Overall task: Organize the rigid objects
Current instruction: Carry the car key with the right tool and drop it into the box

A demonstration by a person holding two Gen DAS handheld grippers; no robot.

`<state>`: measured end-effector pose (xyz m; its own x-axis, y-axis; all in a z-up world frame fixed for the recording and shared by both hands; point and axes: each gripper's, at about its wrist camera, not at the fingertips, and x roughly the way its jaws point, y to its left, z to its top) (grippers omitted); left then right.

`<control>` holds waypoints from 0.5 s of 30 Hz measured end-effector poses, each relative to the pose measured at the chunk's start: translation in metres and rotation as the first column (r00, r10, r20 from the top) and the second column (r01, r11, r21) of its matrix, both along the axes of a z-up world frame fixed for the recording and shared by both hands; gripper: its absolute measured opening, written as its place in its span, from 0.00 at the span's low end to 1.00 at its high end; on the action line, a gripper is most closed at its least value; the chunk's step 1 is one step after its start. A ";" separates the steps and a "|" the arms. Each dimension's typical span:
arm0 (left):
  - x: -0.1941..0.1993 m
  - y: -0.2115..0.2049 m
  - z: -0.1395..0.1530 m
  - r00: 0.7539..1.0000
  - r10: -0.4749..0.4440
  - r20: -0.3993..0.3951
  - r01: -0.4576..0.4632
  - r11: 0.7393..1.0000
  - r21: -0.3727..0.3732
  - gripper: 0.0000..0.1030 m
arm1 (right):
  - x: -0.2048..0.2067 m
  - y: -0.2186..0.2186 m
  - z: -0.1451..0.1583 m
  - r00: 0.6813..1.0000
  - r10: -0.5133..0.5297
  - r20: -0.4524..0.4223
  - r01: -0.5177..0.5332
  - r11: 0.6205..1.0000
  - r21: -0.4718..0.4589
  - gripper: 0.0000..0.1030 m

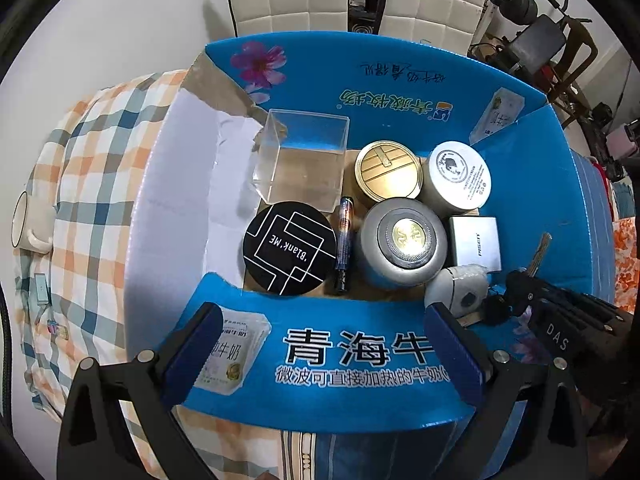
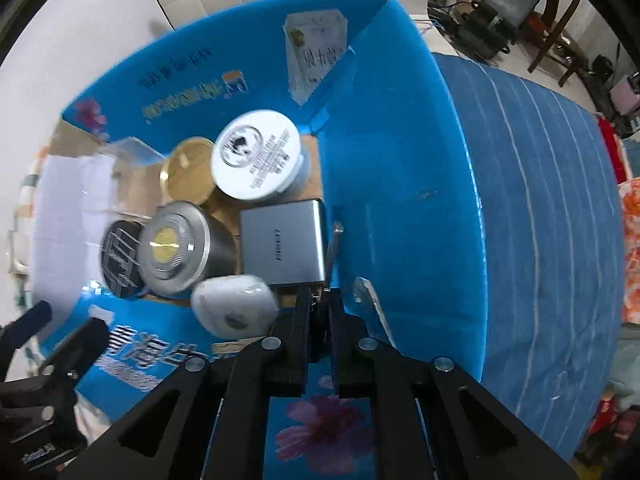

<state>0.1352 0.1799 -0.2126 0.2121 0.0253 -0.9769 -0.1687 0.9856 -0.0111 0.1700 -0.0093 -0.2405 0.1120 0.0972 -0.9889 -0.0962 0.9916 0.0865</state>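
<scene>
While our right gripper (image 2: 320, 312) is pinching one key (image 2: 333, 250), four round tins (image 1: 389, 178) are sitting mid-frame in one blue box (image 1: 532, 184), our left gripper (image 1: 324, 344) gaping wide.

On the near flap of the blue box (image 1: 340, 344) I read large white characters "青海牛", with a smaller line beneath, "微波可直接加热的牛奶", cut off at my right finger. A milk pouch printed on that flap (image 1: 230, 354) bore "牛奶". The black round lid (image 1: 289, 247) carried "Blank ME", seen upside down. The silver power bank (image 1: 476, 242) was marked "PISEN". The other gripper (image 1: 556, 334) showed the letters "DAS". The far inner wall (image 1: 394, 106) had green and dark characters, inverted, which I could not read with confidence. The white jar lid (image 1: 459, 173) bore small print too fine to read.
</scene>
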 end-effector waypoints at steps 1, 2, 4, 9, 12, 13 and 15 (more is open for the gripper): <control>0.001 0.000 -0.001 1.000 -0.002 0.001 0.002 1.000 -0.001 1.00 | 0.001 0.001 -0.002 1.000 0.003 -0.001 -0.003 1.000 -0.012 0.09; 0.002 0.000 -0.002 1.000 -0.006 0.003 0.006 1.000 0.003 1.00 | 0.001 0.002 -0.004 1.000 0.004 0.000 -0.004 1.000 -0.023 0.10; 0.004 -0.001 -0.003 1.000 -0.010 0.005 0.010 1.000 0.010 1.00 | 0.003 0.002 -0.007 1.000 0.003 -0.003 -0.003 0.999 -0.035 0.11; 0.008 0.000 -0.002 1.000 -0.011 0.011 0.011 1.000 0.008 1.00 | 0.007 0.010 -0.013 0.999 0.021 -0.032 -0.024 0.996 -0.084 0.18; 0.010 0.001 0.002 1.000 -0.007 0.017 0.007 1.000 0.013 1.00 | 0.007 0.016 -0.011 0.999 0.028 -0.024 -0.030 0.996 -0.090 0.31; 0.009 0.002 0.003 1.000 -0.007 0.019 0.006 1.000 0.015 1.00 | 0.007 0.018 -0.010 0.999 0.030 -0.019 -0.031 0.996 -0.089 0.37; 0.009 0.004 0.007 1.000 -0.004 0.027 0.004 1.000 0.021 1.00 | 0.006 0.021 -0.006 0.999 0.036 -0.012 -0.037 0.995 -0.097 0.45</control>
